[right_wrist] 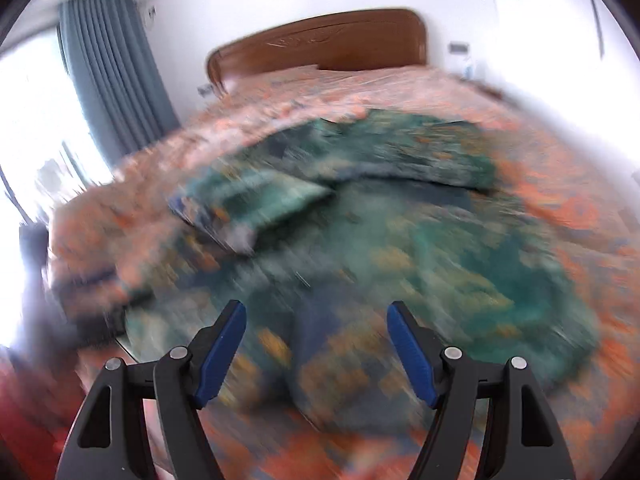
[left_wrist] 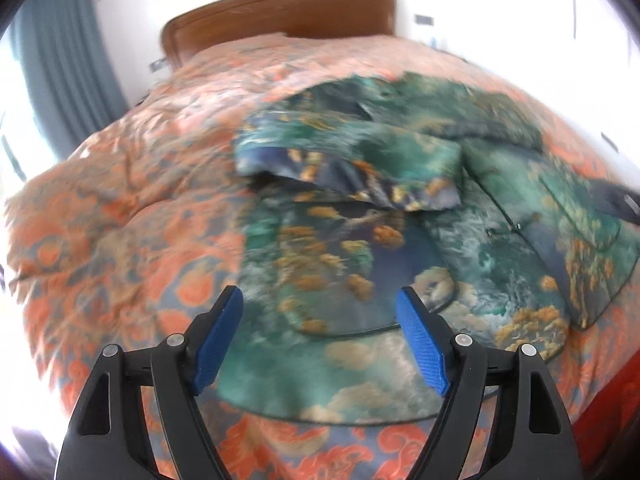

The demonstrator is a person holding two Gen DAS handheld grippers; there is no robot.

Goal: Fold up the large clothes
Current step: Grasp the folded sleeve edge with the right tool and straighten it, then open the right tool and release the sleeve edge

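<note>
Here, unlabelled green printed shirt, orange bedspread

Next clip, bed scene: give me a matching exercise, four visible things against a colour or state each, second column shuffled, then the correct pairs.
Column one:
1. shirt
2. bedspread
3. headboard
4. left tool

Column two:
A. brown wood, at the far end
B. jaws open, nothing between the blue pads
C. green and blue print, one sleeve folded across the body
D. orange pattern, lying under the garment

Pairs: 1-C, 2-D, 3-A, 4-B
</note>
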